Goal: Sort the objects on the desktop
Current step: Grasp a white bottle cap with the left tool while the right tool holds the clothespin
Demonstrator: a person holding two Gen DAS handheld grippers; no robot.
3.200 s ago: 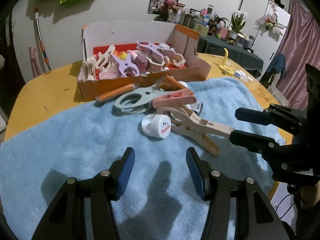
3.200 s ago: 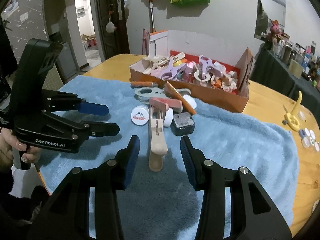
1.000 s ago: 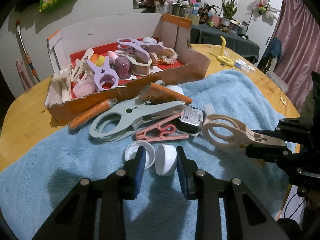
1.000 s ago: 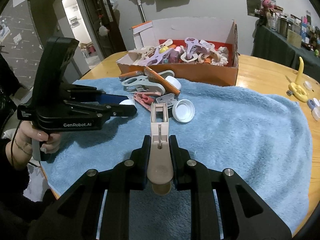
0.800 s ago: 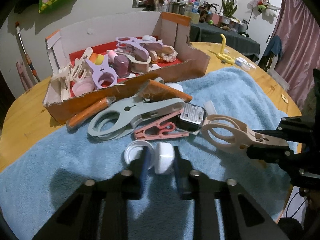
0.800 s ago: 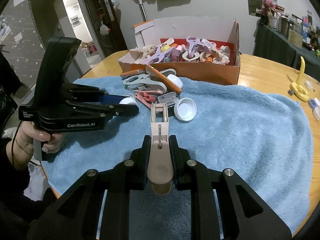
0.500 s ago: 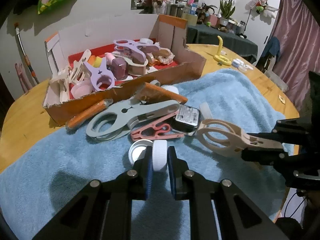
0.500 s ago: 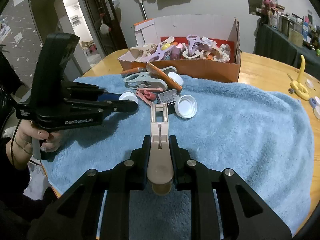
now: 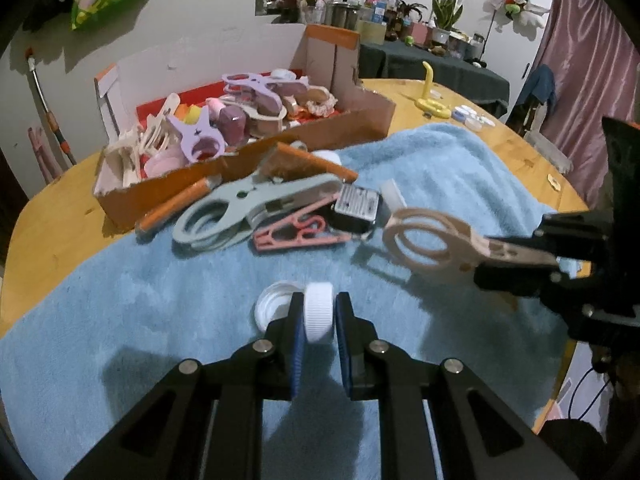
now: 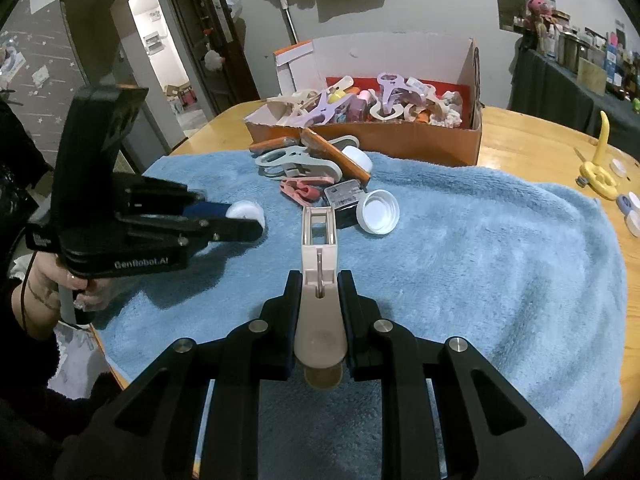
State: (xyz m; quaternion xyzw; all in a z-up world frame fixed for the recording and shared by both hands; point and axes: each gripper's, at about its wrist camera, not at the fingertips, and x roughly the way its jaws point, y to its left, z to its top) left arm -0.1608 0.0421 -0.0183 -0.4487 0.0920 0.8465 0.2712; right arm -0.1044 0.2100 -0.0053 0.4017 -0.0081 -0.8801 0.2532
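My left gripper [image 9: 318, 316] is shut on a white bottle cap [image 9: 319, 312], held on edge above the blue towel [image 9: 120, 300]; it also shows in the right wrist view [image 10: 244, 212]. My right gripper [image 10: 319, 304] is shut on a beige clothes peg [image 10: 319, 256], held above the towel; the peg shows at the right of the left wrist view [image 9: 436, 240]. A second white cap [image 9: 272, 310] lies open side up just left of my left gripper. A grey peg [image 9: 256, 204], a pink peg [image 9: 300, 234] and a small black box [image 9: 356, 208] lie in a pile before the cardboard box [image 9: 240, 160].
The cardboard box holds several pegs and small items. An orange pen [image 9: 176, 204] lies by its front wall. A white cap [image 10: 378, 212] lies on the towel near the pile. A yellow object [image 10: 598, 164] and small lids [image 10: 630, 208] sit on the wooden table [image 9: 52, 208] at the right.
My left gripper closed on the white cap and lifted it back from the pile. My right gripper closed on the beige peg earlier and now holds it steady above the towel.
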